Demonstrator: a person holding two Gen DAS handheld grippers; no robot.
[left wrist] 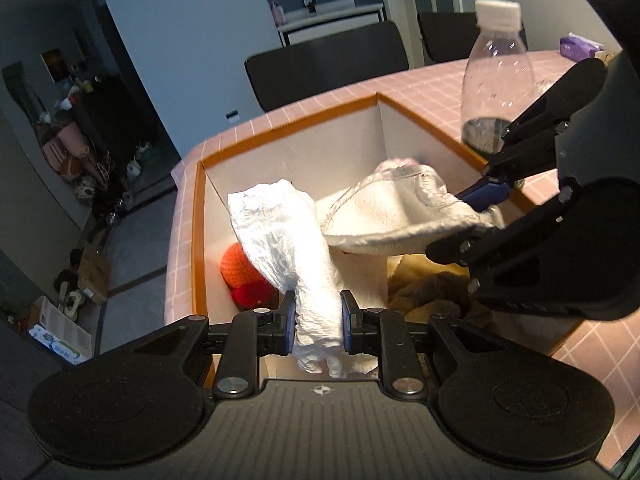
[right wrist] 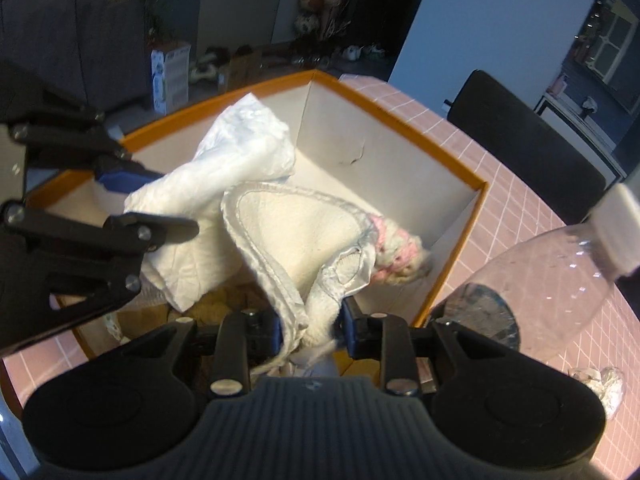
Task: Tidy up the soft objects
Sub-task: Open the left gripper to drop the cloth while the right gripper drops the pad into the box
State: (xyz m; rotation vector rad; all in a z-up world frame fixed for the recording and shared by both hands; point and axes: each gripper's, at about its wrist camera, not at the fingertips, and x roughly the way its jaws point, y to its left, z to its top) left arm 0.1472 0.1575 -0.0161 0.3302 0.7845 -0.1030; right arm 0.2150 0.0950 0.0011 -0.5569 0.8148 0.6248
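Note:
An orange-rimmed cardboard box (left wrist: 288,122) (right wrist: 400,116) sits on the pink checked table. My left gripper (left wrist: 318,326) is shut on a crinkled white cloth (left wrist: 288,248) (right wrist: 224,160) and holds it over the box. My right gripper (right wrist: 310,330), which shows in the left wrist view (left wrist: 478,210), is shut on a cream fleece slipper (left wrist: 396,210) (right wrist: 304,236) with a pink-and-white knitted part (right wrist: 394,250), also over the box. An orange-red knitted item (left wrist: 244,276) and a brown fuzzy item (left wrist: 432,300) lie inside the box.
A nearly empty clear plastic bottle with a white cap (left wrist: 496,80) (right wrist: 548,280) stands on the table beside the box. Dark chairs (left wrist: 328,64) (right wrist: 528,152) stand behind the table. A purple pack (left wrist: 580,46) lies far back. A crumpled clear wrapper (right wrist: 604,384) lies by the bottle.

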